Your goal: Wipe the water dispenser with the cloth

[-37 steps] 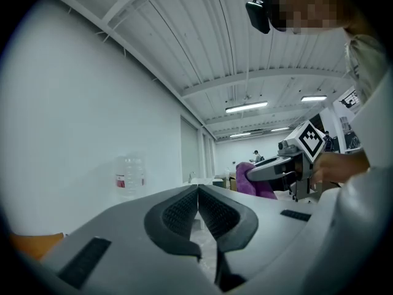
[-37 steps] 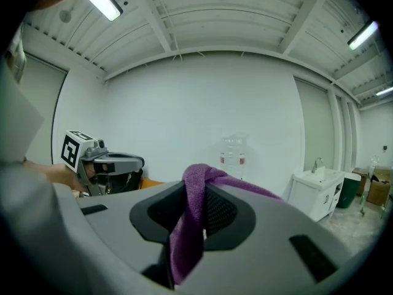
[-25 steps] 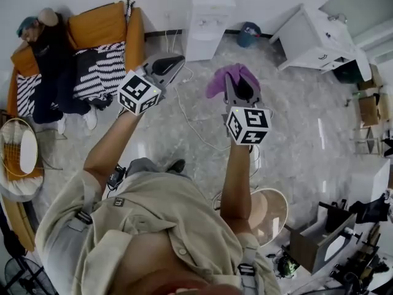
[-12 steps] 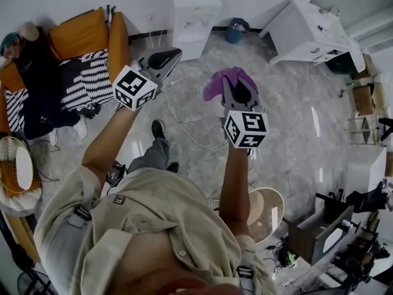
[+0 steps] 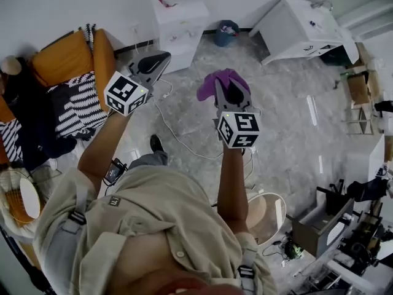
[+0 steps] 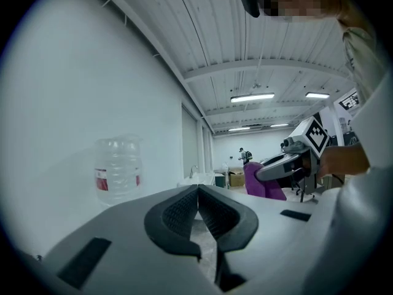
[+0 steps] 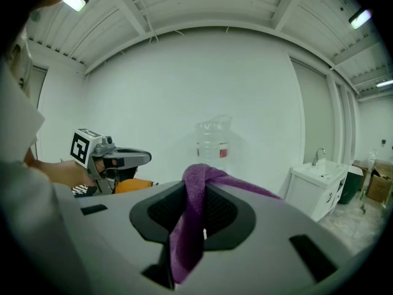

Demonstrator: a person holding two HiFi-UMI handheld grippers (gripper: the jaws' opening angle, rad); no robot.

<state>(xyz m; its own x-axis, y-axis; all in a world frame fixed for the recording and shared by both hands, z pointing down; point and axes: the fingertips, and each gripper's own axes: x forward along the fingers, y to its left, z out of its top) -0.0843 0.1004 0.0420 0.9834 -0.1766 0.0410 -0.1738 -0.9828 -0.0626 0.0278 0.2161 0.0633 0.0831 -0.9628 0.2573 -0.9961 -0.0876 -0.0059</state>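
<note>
Right gripper (image 7: 202,195): fingers pinched on the cloth (image 7: 189,232). Cloth is purple w/ a nubby towel-like weave, bunched. One strip hangs down between the pads; the rest humps over the fingertips and drapes off to the right side of the gripper body. From the head view it's a crumpled wad at the fingertips, held up in the air.

Left gripper (image 6: 198,192): fingers pressed together, nothing between them, also raised, beside the right one.

Water dispenser (image 5: 179,23): white cabinet against the wall, clear bottle w/ red label on top. It's ahead of both grippers, well apart from the cloth.
</note>
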